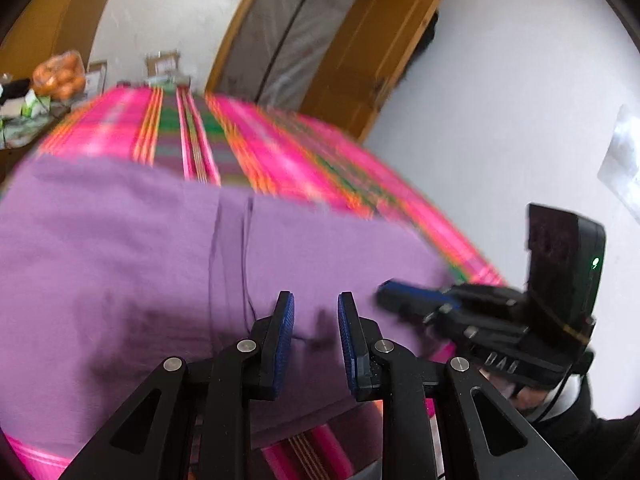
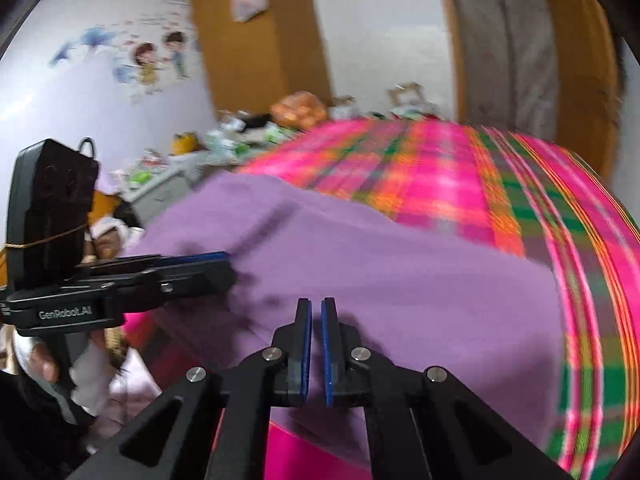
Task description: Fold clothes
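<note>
The purple cloth lies on the pink striped bed; the left gripper is a little apart, the right gripper pinched together, maybe on cloth, so lift both evenly.

The purple garment is soft matt cloth, smooth apart from a few creases. The plaid bedcover under it is woven fabric (pink, green and orange stripes). The left gripper is matt black plastic with shiny metal pins and ribbed blue pads. The door is plain brown wood.
</note>
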A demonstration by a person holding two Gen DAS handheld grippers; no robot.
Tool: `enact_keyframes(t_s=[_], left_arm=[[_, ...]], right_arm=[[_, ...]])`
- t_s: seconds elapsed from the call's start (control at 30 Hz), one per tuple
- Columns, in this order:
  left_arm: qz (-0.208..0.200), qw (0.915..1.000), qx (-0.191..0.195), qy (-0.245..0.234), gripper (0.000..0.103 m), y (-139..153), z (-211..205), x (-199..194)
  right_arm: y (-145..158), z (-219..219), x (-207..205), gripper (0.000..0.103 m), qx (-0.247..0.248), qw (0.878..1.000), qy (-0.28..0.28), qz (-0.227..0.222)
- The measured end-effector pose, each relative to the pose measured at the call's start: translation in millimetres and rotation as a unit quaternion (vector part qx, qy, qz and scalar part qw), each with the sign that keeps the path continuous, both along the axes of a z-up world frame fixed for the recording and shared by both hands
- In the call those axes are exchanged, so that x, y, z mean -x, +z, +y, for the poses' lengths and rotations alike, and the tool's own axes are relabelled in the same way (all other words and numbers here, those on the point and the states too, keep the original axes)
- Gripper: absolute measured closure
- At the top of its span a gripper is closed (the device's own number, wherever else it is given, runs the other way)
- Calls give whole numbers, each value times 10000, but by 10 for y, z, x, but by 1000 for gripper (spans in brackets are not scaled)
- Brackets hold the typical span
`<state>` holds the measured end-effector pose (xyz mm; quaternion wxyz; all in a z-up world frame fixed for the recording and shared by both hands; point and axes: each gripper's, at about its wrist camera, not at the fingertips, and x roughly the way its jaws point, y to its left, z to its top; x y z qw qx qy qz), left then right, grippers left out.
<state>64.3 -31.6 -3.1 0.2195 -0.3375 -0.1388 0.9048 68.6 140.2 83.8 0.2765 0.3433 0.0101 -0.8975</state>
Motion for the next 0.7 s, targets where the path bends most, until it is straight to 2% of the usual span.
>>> enact_keyframes(t_s=[0.1, 0.2, 0.3, 0.37, 0.43, 0.57, 0.7], left_arm=[[161, 9996, 215, -1, 80, -11, 48, -73], [115, 9998, 161, 8, 80, -12, 27, -95], [118, 9998, 114, 70, 80, 54, 17, -94], [187, 9997, 117, 102, 80, 121, 23, -57], [203, 9996, 131, 137, 80, 205, 44, 26], [13, 9992, 140, 365, 80, 335, 134, 467], [-362, 9976, -35, 588, 80, 257, 146, 810]], right_arm=[[-29, 295, -61, 99, 284, 9988, -404, -61], [62, 436, -39, 97, 373, 9963, -762, 96], [132, 433, 132, 94, 508, 9953, -824, 91], [147, 369, 269, 88, 609, 9944, -856, 61], [113, 344, 387, 81, 862, 9921, -902, -115], [20, 443, 610, 81, 1310, 9819, -1228, -605], [-6, 630, 679, 81, 1437, 9772, -1426, -641]])
